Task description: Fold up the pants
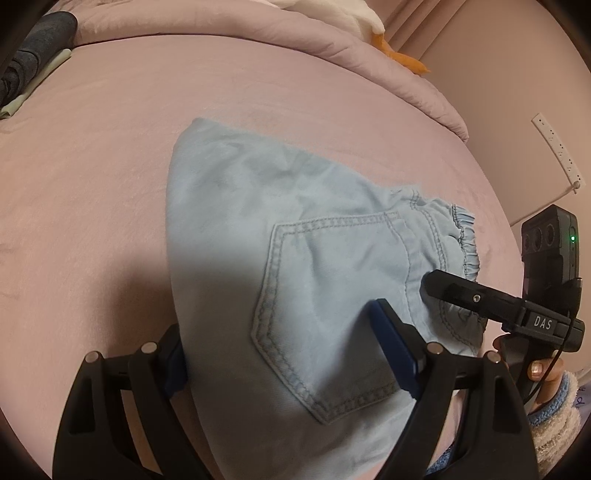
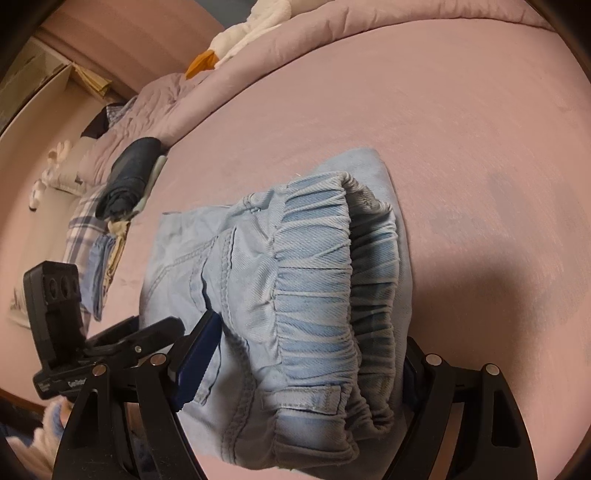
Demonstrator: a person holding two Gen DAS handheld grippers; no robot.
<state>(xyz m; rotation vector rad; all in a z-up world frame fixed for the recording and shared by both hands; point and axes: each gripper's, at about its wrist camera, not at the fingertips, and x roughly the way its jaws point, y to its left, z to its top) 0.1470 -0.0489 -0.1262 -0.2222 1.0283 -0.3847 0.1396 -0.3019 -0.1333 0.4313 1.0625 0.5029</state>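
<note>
The elastic waistband fills the foreground of the right wrist view, its gathered ridges bunched between the fingers of the right gripper. That gripper's fingers stand wide apart, one on each side of the waistband, so it straddles the cloth and does not pinch it. The left gripper is likewise spread, its fingers flanking the near end of the pants around the back pocket, with denim lying between them; whether the pads touch the fabric I cannot tell.

The pants, light blue denim, lie as a compact packet in the middle of the pink bed, well clear of its far edge, where a rumpled quilt is heaped. Judging by the stacked layers at the waistband and the short, squared outline, the folding looks nearly done: the legs seem already doubled under the seat. What may remain is a final smoothing, or one more fold, and letting go.

The packet runs away from both grippers, its waistband at the right gripper and its folded end farthest from the left one. A dark rolled garment lies near the bed's left edge, well apart from the pants.
</note>
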